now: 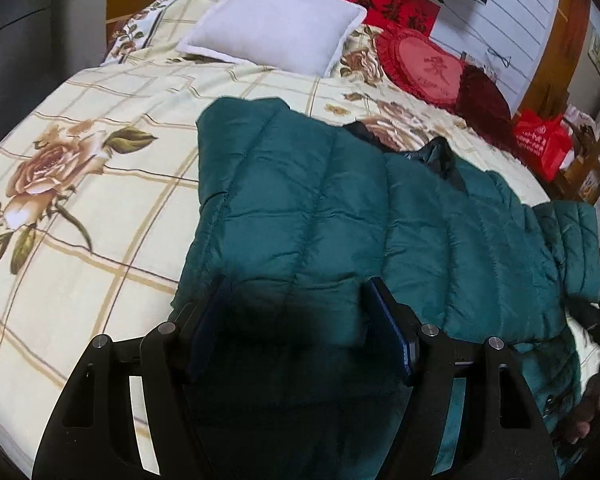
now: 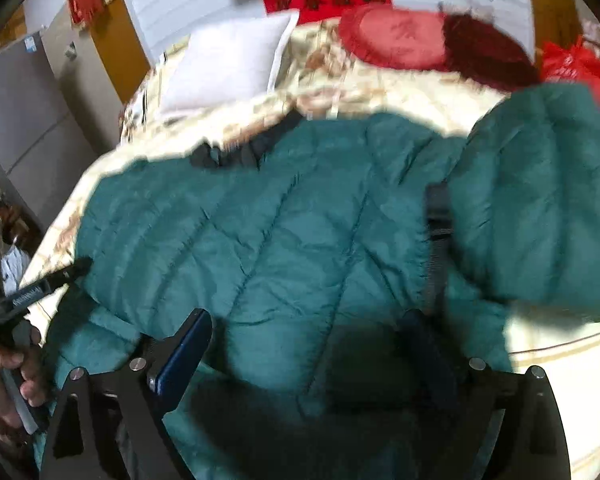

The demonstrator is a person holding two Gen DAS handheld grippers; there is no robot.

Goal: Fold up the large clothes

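A dark green quilted jacket point(image 1: 300, 184) lies spread on a bed with a flowered sheet point(image 1: 80, 184). One side panel is folded over its body. Its black collar lining point(image 1: 440, 156) shows at the far end. My left gripper point(image 1: 295, 292) hangs open just over the jacket's near part, with nothing pinched between the fingers. In the right wrist view the jacket point(image 2: 260, 220) fills the middle and a sleeve point(image 2: 540, 184) lies doubled at the right. My right gripper point(image 2: 304, 320) stands wide open above the fabric. The left gripper's tip point(image 2: 72, 270), held by a hand point(image 2: 4, 376), touches the jacket's left edge.
A white pillow point(image 1: 276, 28), a red heart cushion point(image 1: 424, 64) and a dark red cushion point(image 1: 484, 100) sit at the head of the bed. A red bag point(image 1: 540, 140) rests on wooden furniture at the right. A grey cabinet point(image 2: 20, 112) stands to the left.
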